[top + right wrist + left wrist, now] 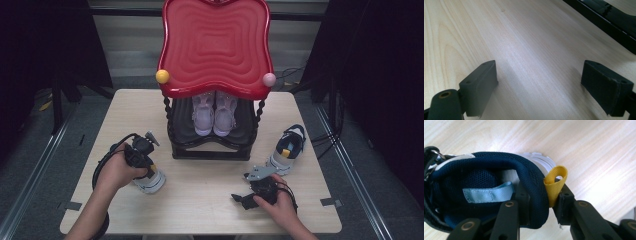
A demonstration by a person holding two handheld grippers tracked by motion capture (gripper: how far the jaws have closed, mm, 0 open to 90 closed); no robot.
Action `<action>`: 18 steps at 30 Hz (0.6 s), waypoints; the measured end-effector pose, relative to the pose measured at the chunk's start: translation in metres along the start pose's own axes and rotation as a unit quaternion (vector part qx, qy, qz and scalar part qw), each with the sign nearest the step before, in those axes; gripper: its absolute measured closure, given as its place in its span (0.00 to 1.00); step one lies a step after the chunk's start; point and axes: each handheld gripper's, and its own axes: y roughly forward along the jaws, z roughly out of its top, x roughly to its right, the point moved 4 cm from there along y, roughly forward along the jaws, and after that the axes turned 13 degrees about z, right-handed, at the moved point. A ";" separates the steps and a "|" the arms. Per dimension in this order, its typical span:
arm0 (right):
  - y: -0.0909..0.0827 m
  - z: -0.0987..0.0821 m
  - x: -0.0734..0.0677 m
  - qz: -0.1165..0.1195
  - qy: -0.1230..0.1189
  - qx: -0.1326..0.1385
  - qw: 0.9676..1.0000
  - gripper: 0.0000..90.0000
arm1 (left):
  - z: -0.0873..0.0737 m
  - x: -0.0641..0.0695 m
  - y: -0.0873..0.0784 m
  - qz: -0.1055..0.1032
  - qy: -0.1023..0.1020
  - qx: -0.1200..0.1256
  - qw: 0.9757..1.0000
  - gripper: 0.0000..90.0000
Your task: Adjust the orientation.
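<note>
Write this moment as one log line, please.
left fingers: gripping navy shoe heel collar | right fingers: open over table

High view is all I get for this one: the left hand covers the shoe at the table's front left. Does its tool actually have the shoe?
Observer: Yes. The left tool is closed on the shoe at its heel collar, with one jaw inside and one outside.
Operator: Is anything caught along with it?
Observer: The outer jaw presses the yellow pull loop against the collar.
Operator: And the other hand?
Observer: The right tool is open, with bare table between its jaws.
</note>
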 end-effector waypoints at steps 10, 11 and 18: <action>0.000 0.000 0.000 0.000 0.000 0.000 1.000 0.14 | -0.019 0.003 -0.005 -0.024 0.059 -0.031 0.998 0.79; 0.000 0.000 0.000 0.001 0.000 0.000 1.000 0.14 | -0.019 0.003 -0.005 -0.027 0.059 -0.033 0.997 0.79; 0.000 0.000 0.000 0.001 0.000 0.000 1.000 0.14 | -0.015 0.006 0.000 -0.027 0.048 -0.048 0.997 0.73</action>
